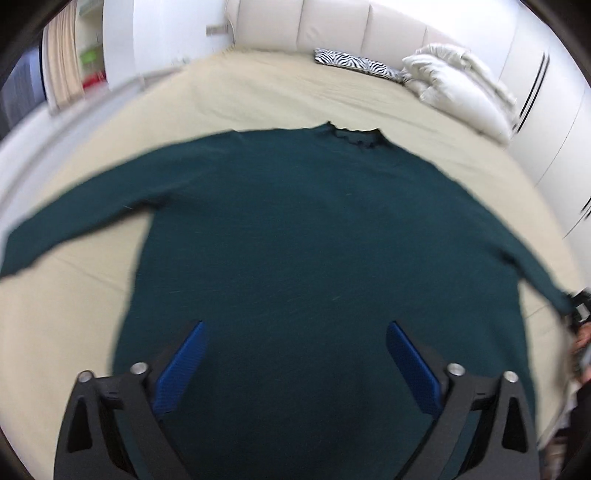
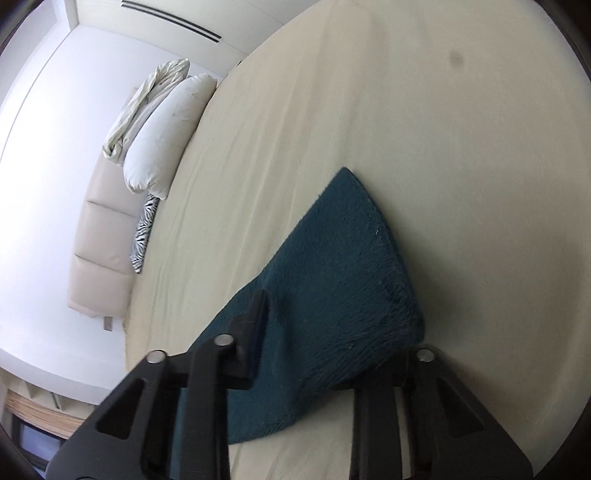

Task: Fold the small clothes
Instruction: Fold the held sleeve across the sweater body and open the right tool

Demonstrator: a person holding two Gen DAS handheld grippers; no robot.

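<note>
A dark green long-sleeved sweater [image 1: 295,240] lies flat on the beige bed [image 1: 258,96], collar toward the headboard, sleeves spread left and right. My left gripper [image 1: 295,354] is open and empty, its blue pads [image 1: 184,365] hovering over the sweater's lower hem area. In the right wrist view, the end of the right sleeve [image 2: 332,280] lies across my right gripper [image 2: 328,332]. One finger lies on top of the cloth; the other is hidden under it. The right gripper also shows at the left wrist view's right edge [image 1: 578,314], at the sleeve's cuff.
White pillows [image 1: 461,85] and a zebra-print cushion [image 1: 354,62] lie by the padded headboard [image 1: 332,26]. A white wardrobe [image 1: 546,122] stands to the right of the bed. Bare sheet [image 2: 406,110] extends beyond the sleeve.
</note>
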